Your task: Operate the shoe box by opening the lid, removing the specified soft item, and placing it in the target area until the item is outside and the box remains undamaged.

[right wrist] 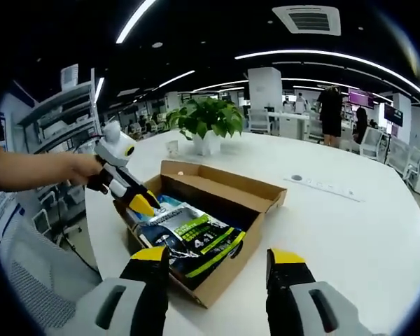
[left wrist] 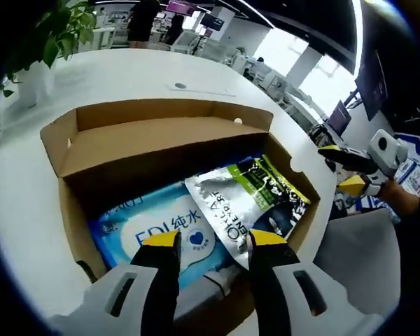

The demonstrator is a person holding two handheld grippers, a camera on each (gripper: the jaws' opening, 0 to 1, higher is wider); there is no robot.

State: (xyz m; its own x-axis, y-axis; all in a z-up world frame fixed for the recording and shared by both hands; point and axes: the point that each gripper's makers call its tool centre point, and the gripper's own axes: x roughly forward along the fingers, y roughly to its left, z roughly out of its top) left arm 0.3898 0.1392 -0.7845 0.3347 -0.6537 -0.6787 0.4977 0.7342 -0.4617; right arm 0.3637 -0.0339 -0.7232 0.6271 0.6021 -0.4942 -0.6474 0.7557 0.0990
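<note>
Shoe box (right wrist: 217, 210) of brown corrugated card, lid open, glossy crinkled pouch (right wrist: 192, 241) inside; both tongs (left wrist: 213, 245) (right wrist: 220, 264) agape, empty.

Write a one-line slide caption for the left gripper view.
Open left gripper poised over the open shoe box, above a blue wipes pack and a silver-green pouch.

Round white table (right wrist: 350, 224): open brown cardboard shoe box (right wrist: 227, 185), green potted plant in white pot (right wrist: 208, 126), flat grey cable-port plate (right wrist: 322, 186).
</note>
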